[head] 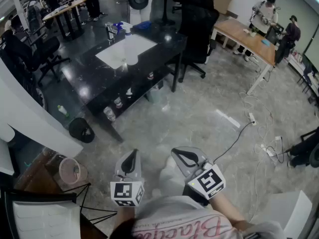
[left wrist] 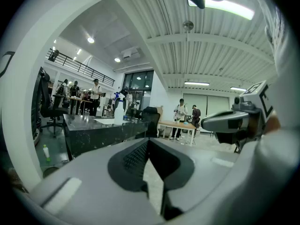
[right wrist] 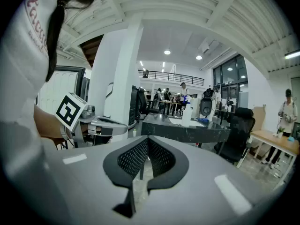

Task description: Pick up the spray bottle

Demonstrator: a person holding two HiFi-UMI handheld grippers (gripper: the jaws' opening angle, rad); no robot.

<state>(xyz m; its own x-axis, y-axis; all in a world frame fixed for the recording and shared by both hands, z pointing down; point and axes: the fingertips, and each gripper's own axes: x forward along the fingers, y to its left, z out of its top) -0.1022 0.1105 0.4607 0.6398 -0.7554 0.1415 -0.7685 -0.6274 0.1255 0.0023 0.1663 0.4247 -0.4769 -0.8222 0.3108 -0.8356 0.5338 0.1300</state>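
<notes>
A white spray bottle [head: 129,48] stands upright on a white sheet on the black table [head: 89,78], far ahead of both grippers. It shows small and distant in the left gripper view [left wrist: 119,112] and in the right gripper view [right wrist: 188,116]. My left gripper [head: 130,156] is held low over the stone floor, jaws shut with nothing between them [left wrist: 148,140]. Beside it my right gripper [head: 180,155] is also shut and empty [right wrist: 148,138]. Both point toward the table.
Several bottles [head: 118,102] sit on the table's lower shelf. A black office chair [head: 197,29] stands at the table's right end, with a wooden desk [head: 244,36] beyond it. Cables and a power strip [head: 251,117] lie on the floor at right. A black cap [head: 81,130] and a pink bucket [head: 70,171] are at left.
</notes>
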